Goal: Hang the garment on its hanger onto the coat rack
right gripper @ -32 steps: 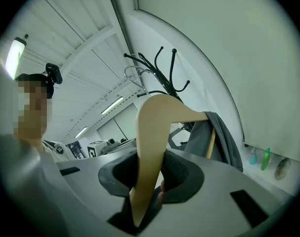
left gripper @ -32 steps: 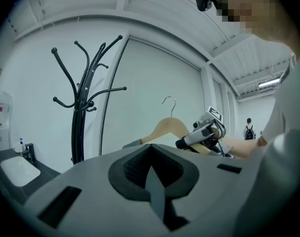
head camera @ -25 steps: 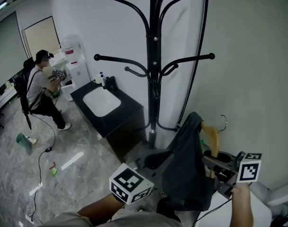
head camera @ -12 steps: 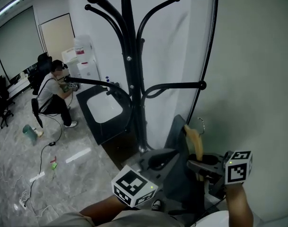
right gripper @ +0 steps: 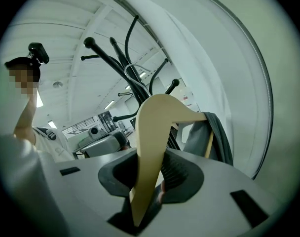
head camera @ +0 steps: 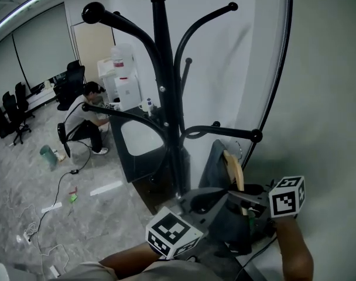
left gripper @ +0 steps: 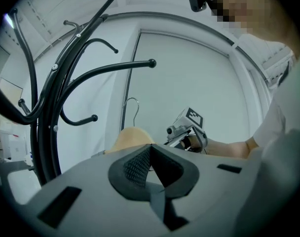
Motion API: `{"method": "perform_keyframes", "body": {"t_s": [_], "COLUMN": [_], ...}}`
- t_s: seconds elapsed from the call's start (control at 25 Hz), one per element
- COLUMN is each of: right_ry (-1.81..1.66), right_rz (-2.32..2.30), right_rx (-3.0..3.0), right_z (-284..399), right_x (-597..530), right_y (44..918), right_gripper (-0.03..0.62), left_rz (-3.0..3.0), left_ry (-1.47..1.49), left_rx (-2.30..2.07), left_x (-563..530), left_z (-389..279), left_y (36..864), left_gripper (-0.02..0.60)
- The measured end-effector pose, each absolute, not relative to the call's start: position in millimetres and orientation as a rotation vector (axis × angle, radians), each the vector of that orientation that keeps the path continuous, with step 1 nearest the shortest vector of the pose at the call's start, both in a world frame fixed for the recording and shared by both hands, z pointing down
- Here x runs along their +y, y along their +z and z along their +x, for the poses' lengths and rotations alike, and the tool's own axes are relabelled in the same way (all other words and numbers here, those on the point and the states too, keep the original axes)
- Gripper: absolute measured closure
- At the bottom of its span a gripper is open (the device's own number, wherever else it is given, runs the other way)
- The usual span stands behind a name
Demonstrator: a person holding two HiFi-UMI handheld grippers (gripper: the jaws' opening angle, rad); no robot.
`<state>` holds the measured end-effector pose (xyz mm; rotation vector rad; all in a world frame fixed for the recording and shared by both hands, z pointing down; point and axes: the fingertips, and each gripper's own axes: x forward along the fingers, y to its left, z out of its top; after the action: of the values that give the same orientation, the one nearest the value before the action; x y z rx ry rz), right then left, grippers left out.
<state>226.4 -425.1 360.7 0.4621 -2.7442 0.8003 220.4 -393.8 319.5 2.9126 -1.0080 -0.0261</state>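
Just under the coat rack's [head camera: 165, 98] lower arm [head camera: 225, 131] is the relation that matters: the hanger's wire hook [left gripper: 135, 116] sits below that arm and short of its knobbed tip, so by my reckoning it must go up and over before it can settle. My right tongs [right gripper: 150, 174] are clamped on one wooden shoulder of the hanger [right gripper: 157, 127], which runs up and away from the jaws toward the rack, with the dark garment [right gripper: 216, 137] draped on its far side. That hand is the nearer one and carries the load. My left tongs [left gripper: 150, 154] are closed, pads together, no cloth showing between them, low beside the garment, with the hanger ahead and slightly above them
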Motion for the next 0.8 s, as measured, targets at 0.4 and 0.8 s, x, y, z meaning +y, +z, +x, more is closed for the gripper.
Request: {"method": "perform_keyframes", "body": {"t_s": [0.4,0.8], "right_ry": [0.769,0.802], "right_rz": [0.348,0.293], "right_rx": [-2.723,-2.644], "right_z": [191,168], "right_x": [-485,-512], "right_y": [367,407], "right_gripper": [0.479,0.490], "left_rz": [2.886,2.847], "left_ry": [0.003,0.026], "left_rx": [-1.093,-1.109], "left_x": [-424,-445], "left_z": [201,190], "left_y": [325,338], "left_gripper": [0.577,0.577]}}
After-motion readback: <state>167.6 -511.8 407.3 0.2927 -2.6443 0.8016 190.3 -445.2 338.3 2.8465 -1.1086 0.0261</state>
